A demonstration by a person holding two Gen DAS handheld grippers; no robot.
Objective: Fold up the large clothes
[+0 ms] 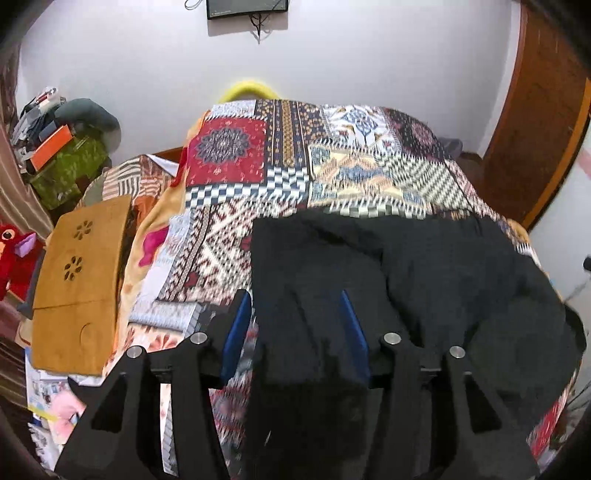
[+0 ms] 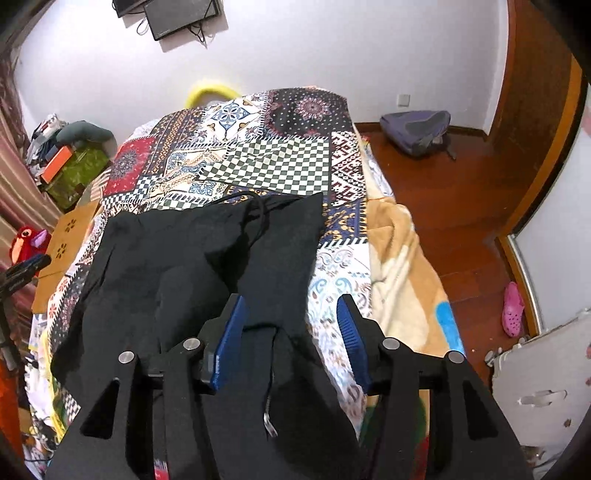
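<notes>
Black garment [image 2: 192, 266]: large, dark, lying spread across the near half of the bed, on top of a patchwork bedspread [image 2: 266, 162] of checked, floral and geometric panels; a thin black drawstring [image 2: 258, 218] trails over its far edge, and a small metal zip pull [image 2: 269, 424] shows near its close end. Left gripper [image 1: 295, 325]: above the garment's left portion, jaws apart, blue pads clear of the cloth, nothing pressed between them. Right gripper [image 2: 291, 328]: above the garment's right edge, jaws likewise apart, with cloth seen below the gap and no grip on it. Under the bedspread, a tan fleece blanket [image 2: 402, 280] hangs off the bed's right side. Left of the bed: a wooden lap tray [image 1: 81, 280] with flower-shaped cut-outs, a red plush toy [image 1: 11, 254], a green box [image 1: 70, 170] bearing an orange carton. At the head of the bed, a yellow curved object [image 1: 247, 88] against the white wall. On the wooden floor to the right: a grey-blue backpack [image 2: 417, 129] and a pink clog [image 2: 513, 306]. A dark screen [image 2: 181, 14] hangs on the wall.
</notes>
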